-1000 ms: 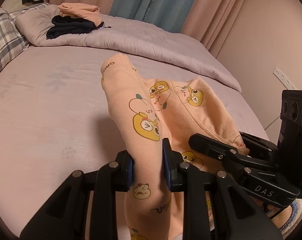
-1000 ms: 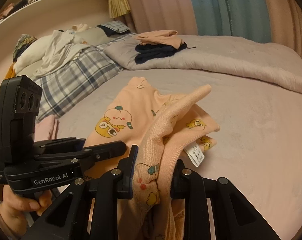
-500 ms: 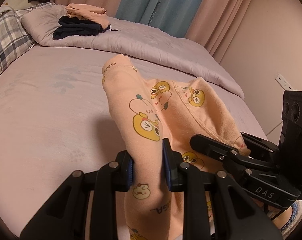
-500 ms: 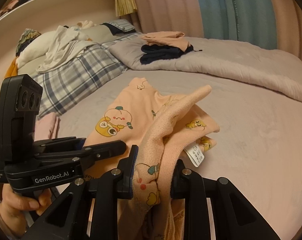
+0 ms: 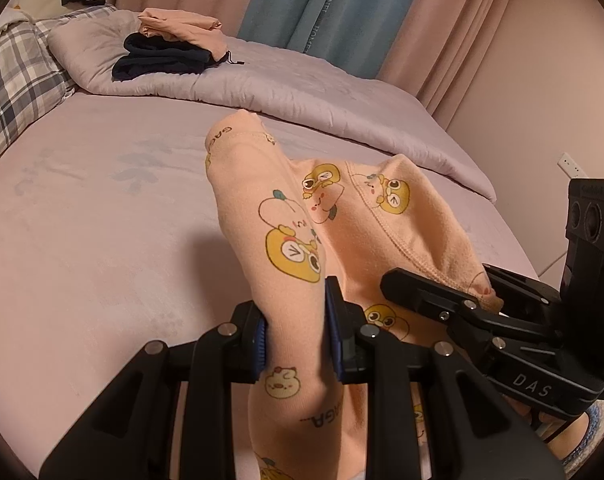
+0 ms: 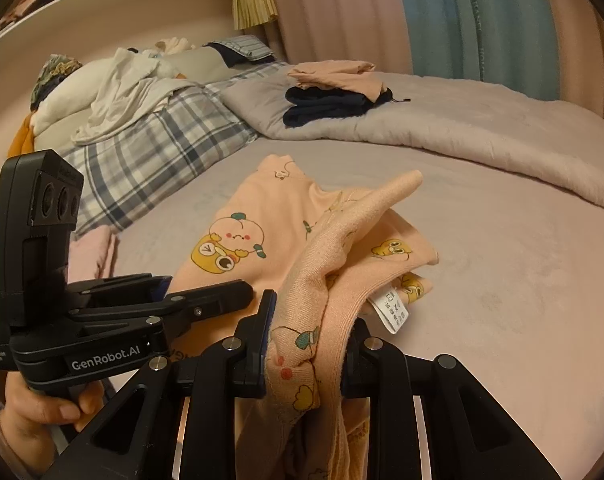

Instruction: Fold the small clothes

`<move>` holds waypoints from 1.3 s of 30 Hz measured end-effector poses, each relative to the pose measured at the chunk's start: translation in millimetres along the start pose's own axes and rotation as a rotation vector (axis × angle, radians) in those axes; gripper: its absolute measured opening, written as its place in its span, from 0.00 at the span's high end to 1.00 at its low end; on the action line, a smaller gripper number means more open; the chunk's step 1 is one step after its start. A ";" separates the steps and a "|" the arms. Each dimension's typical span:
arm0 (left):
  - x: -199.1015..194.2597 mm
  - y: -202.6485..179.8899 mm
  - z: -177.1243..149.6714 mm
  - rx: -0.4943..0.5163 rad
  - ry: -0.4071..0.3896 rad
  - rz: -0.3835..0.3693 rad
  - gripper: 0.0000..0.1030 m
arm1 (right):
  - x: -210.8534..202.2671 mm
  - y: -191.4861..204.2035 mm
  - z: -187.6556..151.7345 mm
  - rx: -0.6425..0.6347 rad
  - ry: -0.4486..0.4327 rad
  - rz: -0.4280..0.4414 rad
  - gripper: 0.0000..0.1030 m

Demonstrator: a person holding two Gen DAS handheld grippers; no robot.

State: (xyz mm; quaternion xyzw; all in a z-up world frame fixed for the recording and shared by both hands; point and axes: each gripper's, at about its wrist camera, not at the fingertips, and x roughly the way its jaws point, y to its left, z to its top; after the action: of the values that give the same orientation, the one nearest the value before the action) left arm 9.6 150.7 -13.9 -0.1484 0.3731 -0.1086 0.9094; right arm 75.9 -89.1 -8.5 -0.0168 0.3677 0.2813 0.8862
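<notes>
On the bed [image 5: 81, 240], your peach garment [image 6: 269, 224] lies partly spread near you, its near edges lifted off the sheet. Your left gripper [image 5: 295, 330] is clamped on one bunched fold, and your right gripper [image 6: 308, 334] is clamped on another. A white tag [image 6: 394, 310] hangs beside the right fold.

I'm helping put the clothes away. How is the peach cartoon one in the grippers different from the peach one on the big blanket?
The cartoon-print garment is covered in yellow characters; the plain peach garment shows no print. The printed one is bunched, lifted at two spots by the left gripper and right gripper; the plain one lies folded on a dark navy garment. Both are peach.
</notes>
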 end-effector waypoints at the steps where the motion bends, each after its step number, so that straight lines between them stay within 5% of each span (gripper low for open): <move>1: 0.8 1.4 1.5 0.000 0.001 0.000 0.77 | -0.8 -0.1 -0.5 0.000 -0.001 0.000 0.74; 39: 40.8 33.3 31.9 -0.017 0.022 0.039 0.77 | 25.4 2.5 7.3 0.019 0.022 -0.009 0.74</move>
State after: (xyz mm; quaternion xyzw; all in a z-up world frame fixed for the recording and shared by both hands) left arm 63.6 175.3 -30.3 -0.1475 0.3867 -0.0893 0.9060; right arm 93.7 -72.9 -19.6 -0.0134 0.3801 0.2734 0.8835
